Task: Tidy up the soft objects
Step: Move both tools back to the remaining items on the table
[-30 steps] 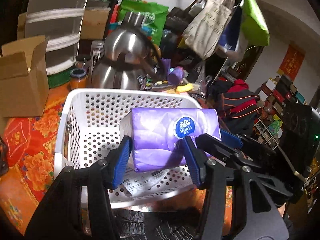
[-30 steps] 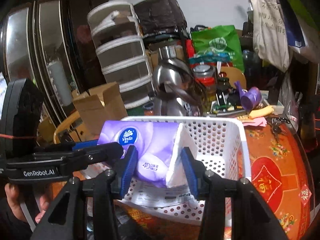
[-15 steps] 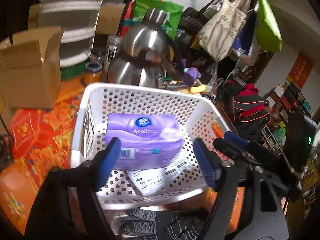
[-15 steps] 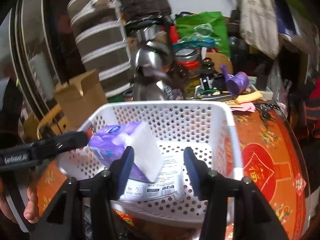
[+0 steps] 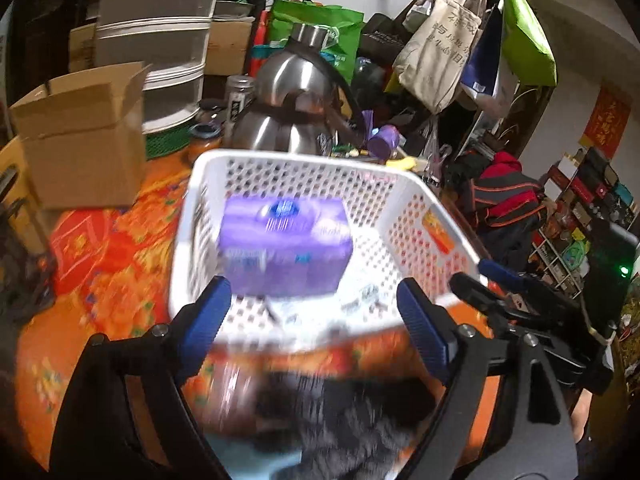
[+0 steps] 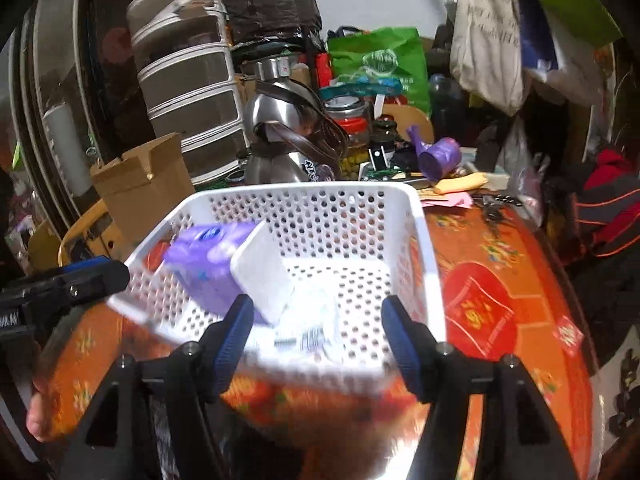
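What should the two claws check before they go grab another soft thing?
1. Purple plastic-wrapped tissue pack is inside the white perforated plastic basket: ok.
2. Left claw is open and holds nothing: ok.
3. Right claw is open and holds nothing: ok.
4. Tissue pack lies flat: not ok; in the right wrist view it leans, its white end tipped up.
5. Room left in the basket: ok; bare floor shows on its right side, beside a white printed packet.
6. Next soft thing found: cannot tell; the dark cloth below the left claw is blurred.
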Available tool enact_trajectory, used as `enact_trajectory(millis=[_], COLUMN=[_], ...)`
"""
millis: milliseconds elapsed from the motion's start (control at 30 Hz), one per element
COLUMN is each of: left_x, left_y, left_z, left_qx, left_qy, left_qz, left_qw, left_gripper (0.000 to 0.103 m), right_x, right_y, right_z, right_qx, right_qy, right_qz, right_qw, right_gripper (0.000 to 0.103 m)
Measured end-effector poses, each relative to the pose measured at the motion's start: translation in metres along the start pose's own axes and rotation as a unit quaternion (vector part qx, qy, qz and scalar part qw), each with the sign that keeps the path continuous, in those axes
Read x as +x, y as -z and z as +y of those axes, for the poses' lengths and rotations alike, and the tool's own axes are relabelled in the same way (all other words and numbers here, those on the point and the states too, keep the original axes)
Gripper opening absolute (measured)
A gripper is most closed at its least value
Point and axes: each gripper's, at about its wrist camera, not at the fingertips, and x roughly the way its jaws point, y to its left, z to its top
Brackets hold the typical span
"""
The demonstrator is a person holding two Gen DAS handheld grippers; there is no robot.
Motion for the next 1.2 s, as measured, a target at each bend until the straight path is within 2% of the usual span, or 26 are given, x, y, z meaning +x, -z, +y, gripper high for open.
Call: enact_trajectory(millis=[100, 200, 300, 433, 533, 600, 833, 1067, 1200], left_x=[-0.027, -0.054, -0.074, -0.089, -0.097, -0.102, -0.114, -0.106, -0.106], left_y=[0.035, 0.080, 0.123, 0.176, 0.210, 0.227, 0.254, 0.250, 0.248], left_z=[-0.005, -0.009, -0.010, 0.001, 0.002, 0.006, 0.024, 0.025, 0.016], left_qx=[0.020, 0.037, 0.047, 0.019, 0.021, 0.022, 0.015, 0.014, 0.019], left_qy=[-0.014, -0.017, -0.013, 0.007, -0.002, -0.010, -0.018, -0.016, -0.003], left_qz=[0.000, -0.009, -0.019, -0.012, -0.011, -0.013, -0.018, -0.017, -0.022], left_qw=[0.9997, 0.9991, 0.9986, 0.9997, 0.9997, 0.9996, 0.9996, 0.9996, 0.9996], left_gripper=[0.083, 0.083, 0.083, 0.083, 0.083, 0.083, 0.083, 0.083, 0.083], right_x=[-0.030, -0.061, -0.081, -0.106, -0.118, -0.121, -0.119, -0.112, -0.111], right_y=[0.033, 0.079, 0.119, 0.174, 0.202, 0.218, 0.242, 0.235, 0.224], right_z=[0.002, 0.004, 0.007, 0.012, 0.016, 0.017, 0.032, 0.040, 0.049], right_qx=[0.004, 0.015, 0.025, 0.042, 0.054, 0.071, 0.069, 0.065, 0.047], right_qy=[-0.009, -0.038, -0.034, -0.046, -0.042, -0.056, -0.070, -0.078, -0.080], right_qz=[-0.018, -0.024, -0.024, -0.028, -0.026, -0.024, -0.011, -0.010, -0.016], right_qw=[1.000, 0.999, 0.999, 0.998, 0.997, 0.996, 0.995, 0.995, 0.996], right_gripper=[0.067, 0.071, 0.072, 0.072, 0.072, 0.072, 0.072, 0.072, 0.070])
